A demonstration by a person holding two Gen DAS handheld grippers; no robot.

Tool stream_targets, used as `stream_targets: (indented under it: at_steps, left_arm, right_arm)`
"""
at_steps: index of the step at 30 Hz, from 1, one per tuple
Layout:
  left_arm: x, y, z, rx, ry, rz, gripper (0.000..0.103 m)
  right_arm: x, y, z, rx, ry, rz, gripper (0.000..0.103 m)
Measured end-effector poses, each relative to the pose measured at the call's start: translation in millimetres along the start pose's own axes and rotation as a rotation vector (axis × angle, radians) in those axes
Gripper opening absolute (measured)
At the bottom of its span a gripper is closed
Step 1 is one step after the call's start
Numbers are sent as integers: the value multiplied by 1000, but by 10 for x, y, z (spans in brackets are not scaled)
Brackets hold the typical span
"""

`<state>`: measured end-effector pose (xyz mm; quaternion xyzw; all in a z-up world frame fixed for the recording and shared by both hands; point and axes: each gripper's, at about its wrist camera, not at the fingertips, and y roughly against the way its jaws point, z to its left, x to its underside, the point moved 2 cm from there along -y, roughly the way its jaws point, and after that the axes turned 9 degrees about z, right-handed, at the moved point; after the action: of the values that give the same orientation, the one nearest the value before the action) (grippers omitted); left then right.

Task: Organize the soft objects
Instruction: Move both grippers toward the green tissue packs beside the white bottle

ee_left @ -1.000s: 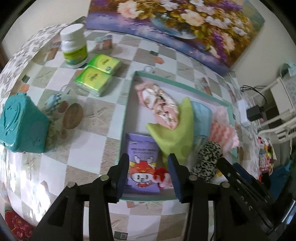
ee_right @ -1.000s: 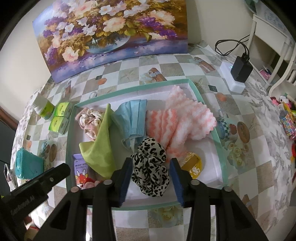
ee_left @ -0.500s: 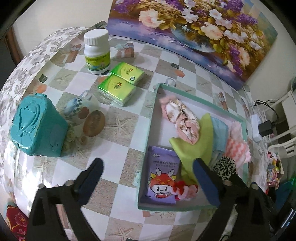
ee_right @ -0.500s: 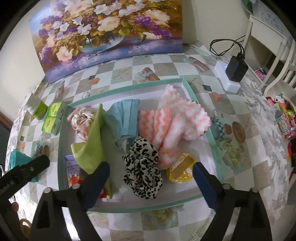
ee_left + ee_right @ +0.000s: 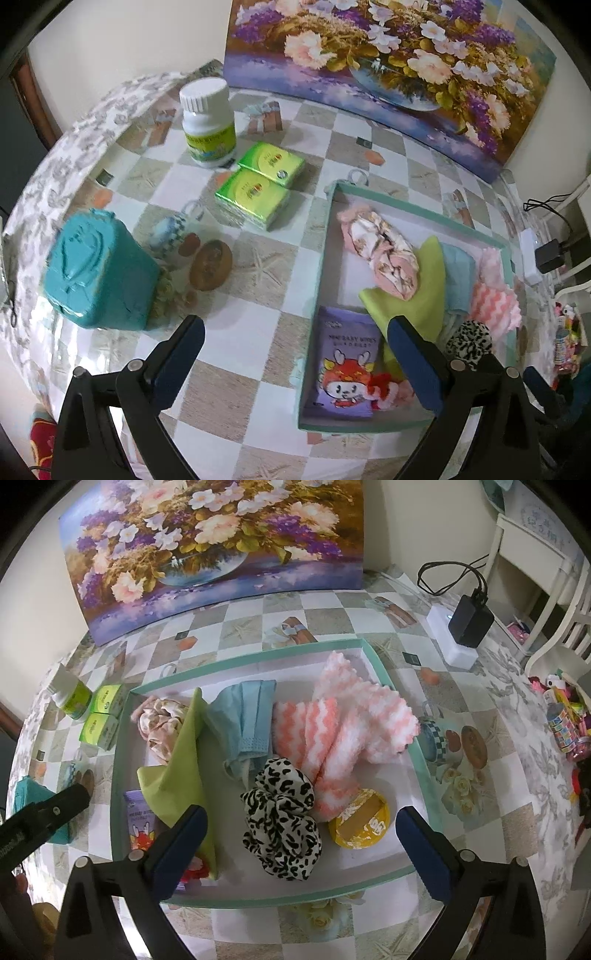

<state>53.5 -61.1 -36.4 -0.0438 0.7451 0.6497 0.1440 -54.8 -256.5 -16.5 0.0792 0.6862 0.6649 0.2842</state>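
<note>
A teal-rimmed tray (image 5: 421, 760) (image 5: 317, 280) holds soft things: a leopard scrunchie (image 5: 282, 812) (image 5: 471, 341), a pink-white fuzzy cloth (image 5: 347, 720) (image 5: 495, 299), a blue face mask (image 5: 245, 716), a green cloth (image 5: 181, 771) (image 5: 413, 295), a floral pink scrunchie (image 5: 160, 720) (image 5: 384, 251), a purple wipes pack (image 5: 345, 365) (image 5: 138, 823), a red-pink item (image 5: 388, 387) and a yellow round pack (image 5: 360, 823). My left gripper (image 5: 295, 354) is open above the tray's left rim. My right gripper (image 5: 301, 842) is open and empty over the leopard scrunchie.
Left of the tray stand a teal box (image 5: 99, 273), two green tissue packs (image 5: 258, 181) and a white bottle (image 5: 208, 123). A flower painting (image 5: 207, 550) leans at the back. A white power strip with a black charger (image 5: 461, 631) lies at the right.
Both grippers opened wide and drew back from the tray. The leopard scrunchie and the wipes pack lie free in the tray.
</note>
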Motion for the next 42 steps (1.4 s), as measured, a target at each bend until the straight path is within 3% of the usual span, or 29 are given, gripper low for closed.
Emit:
stream_targets:
  at_steps: [5, 12, 17, 24, 42]
  left_arm:
    - [-50, 42, 48, 27, 30, -9, 99]
    - [-146, 27, 104, -25, 49, -18, 99]
    - [-252, -21, 129, -20, 65, -12, 99]
    - [-360, -134, 144, 52, 75, 39, 99]
    - [-672, -328, 407, 42, 138, 64, 99]
  right_arm:
    - [-18, 53, 72, 5, 19, -18, 103]
    - [-20, 47, 208, -4, 46, -25, 103]
    - [-33, -6, 355, 13, 93, -24, 103]
    - [-84, -34, 460, 42, 125, -32, 103]
    - [-466, -93, 585, 42, 124, -78, 103]
